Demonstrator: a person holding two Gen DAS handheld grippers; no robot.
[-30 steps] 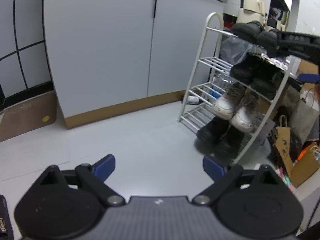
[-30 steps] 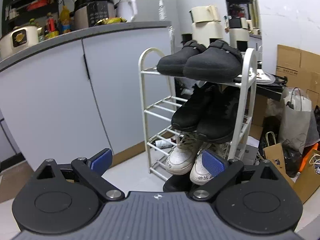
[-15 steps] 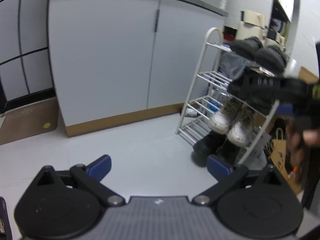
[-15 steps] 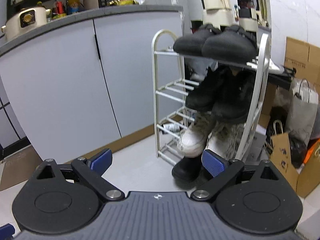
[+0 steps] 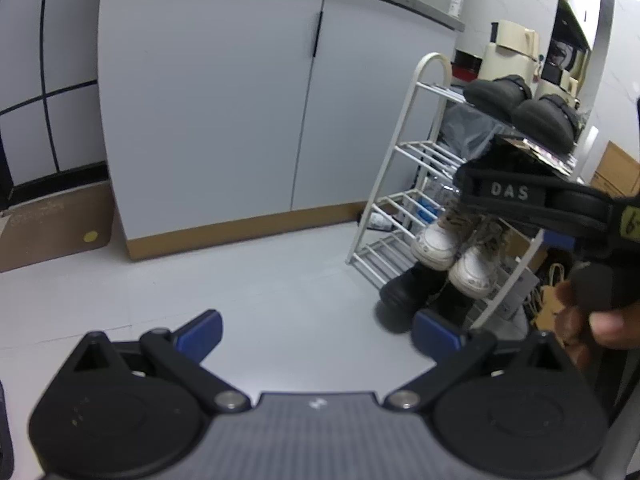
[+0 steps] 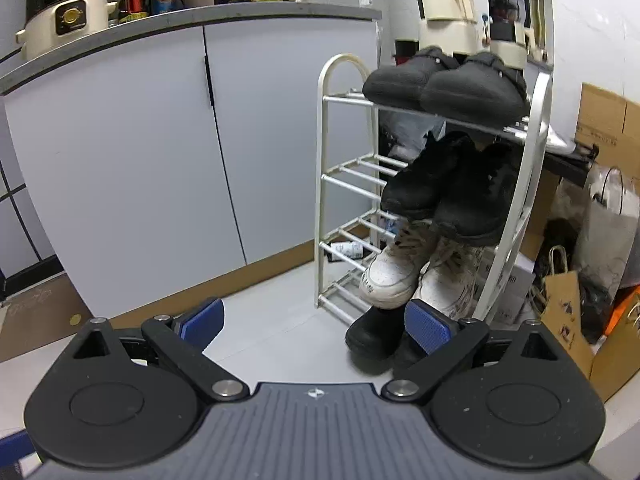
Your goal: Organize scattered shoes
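Note:
A white wire shoe rack (image 6: 325, 160) stands on the grey floor by the cabinet. It carries black clogs (image 6: 440, 80) on top, black sneakers (image 6: 440, 188) below them, then white sneakers (image 6: 400, 272), and black boots (image 6: 372, 336) at the bottom. My right gripper (image 6: 316, 326) points at the rack, open and empty. My left gripper (image 5: 318, 336) is open over bare floor, left of the rack (image 5: 400, 184), with nothing between its blue pads (image 5: 200, 334). In the left wrist view the right gripper's black body (image 5: 520, 196) crosses in front of the rack, held by a hand (image 5: 592, 320).
A white two-door cabinet (image 5: 240, 120) runs along the back, with kitchen appliances (image 6: 64, 20) on its counter. A brown mat (image 5: 52, 224) lies on the floor at left. Paper bags and cartons (image 6: 568, 312) crowd the right of the rack. A small bottle (image 6: 348, 248) lies behind it.
In the left wrist view the right gripper's body has dropped from the upper right to mid-right, and its hand now shows. In the right wrist view the rack has slid slightly right.

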